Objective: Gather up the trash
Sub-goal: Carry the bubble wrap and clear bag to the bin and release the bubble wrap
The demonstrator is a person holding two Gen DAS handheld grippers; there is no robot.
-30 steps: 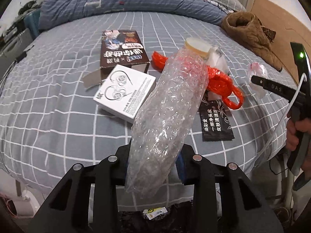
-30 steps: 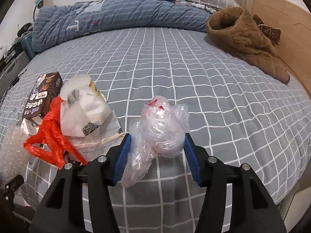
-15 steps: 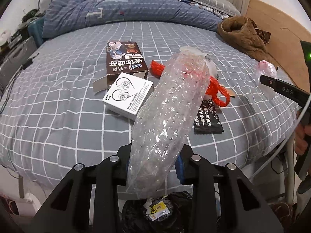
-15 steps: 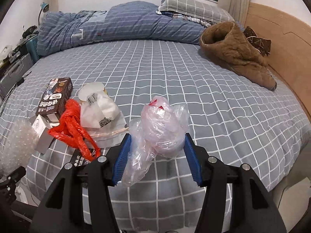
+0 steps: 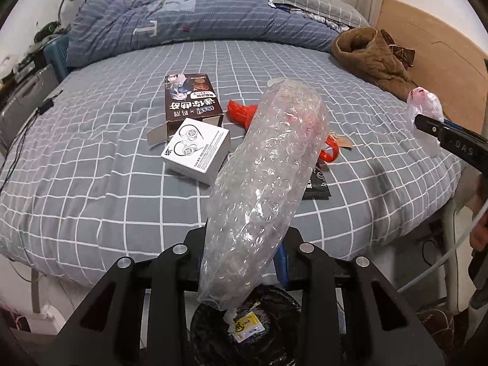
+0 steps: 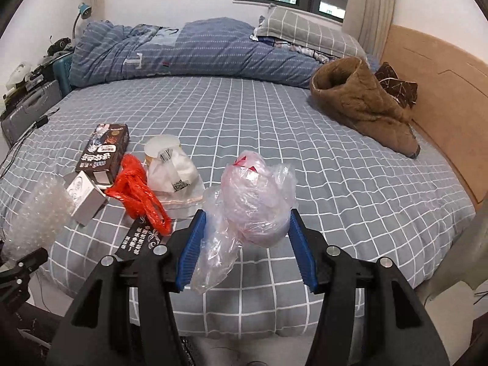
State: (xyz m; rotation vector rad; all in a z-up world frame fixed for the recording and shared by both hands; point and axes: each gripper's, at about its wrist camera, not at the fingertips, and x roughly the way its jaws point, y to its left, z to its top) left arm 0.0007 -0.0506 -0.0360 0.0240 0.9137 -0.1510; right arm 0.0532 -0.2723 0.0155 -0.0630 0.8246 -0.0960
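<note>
My left gripper [image 5: 241,256] is shut on a long roll of clear bubble wrap [image 5: 265,183], held off the near edge of the bed, right above a black-lined trash bin [image 5: 247,329]. My right gripper [image 6: 248,244] is shut on a crumpled clear plastic bag [image 6: 253,204] with red print, also lifted off the bed. On the checked bedsheet [image 6: 274,128] lie a dark printed box [image 5: 190,97], a white earphone box [image 5: 196,149], a red plastic bag [image 6: 137,189], a white paper bag with a lidded cup [image 6: 170,164] and a black sachet [image 6: 141,239].
A folded blue quilt [image 6: 189,52] and pillows lie along the far side of the bed. A brown fleece garment [image 6: 363,106] sits at the right by the wooden headboard [image 6: 442,82]. A suitcase and clutter stand at the left.
Both grippers have risen and pulled back from the bed with their loads. The trash bin has come into view under the bubble wrap.
</note>
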